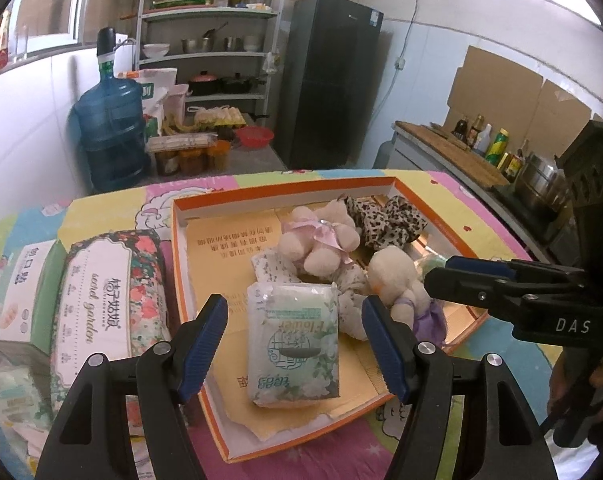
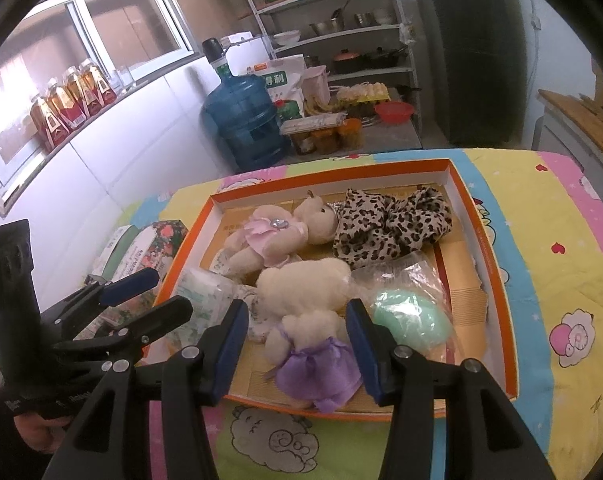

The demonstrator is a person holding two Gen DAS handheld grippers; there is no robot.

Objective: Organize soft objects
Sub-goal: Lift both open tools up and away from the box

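Blue-padded fingers of the left gripper (image 1: 294,342) stand spread on either side of a tissue pack (image 1: 294,344), which lies flat in the near part of the orange-rimmed box (image 1: 279,193). The pads do not touch the pack; it looks set down there, or about to be picked up, and the pictures do not tell which. Nothing is in the jaws.

From the other side, the right gripper (image 2: 297,344) is likewise spread wide, its fingers flanking a bear in a purple dress (image 2: 309,344) that lies near the box's front wall. No contact shows, so this tool is empty too.

Farther in lie a bear in pink (image 2: 273,236), a leopard-print cloth (image 2: 389,224) toward the far corner, and a pale green soft thing in clear wrap (image 2: 411,316) by the right wall. These are gathered loosely inside the box, which seems to serve as the collecting place for the soft items.

Outside it, on the cartoon-print cover (image 2: 541,216), a floral tissue pack (image 1: 109,300) and a green-and-white carton (image 1: 25,292) sit just beside the box's left wall. They are probably waiting their turn, so the sorting appears well advanced but unfinished. Both grippers hang low over the box, close together; they could crowd each other if both reach in at once.
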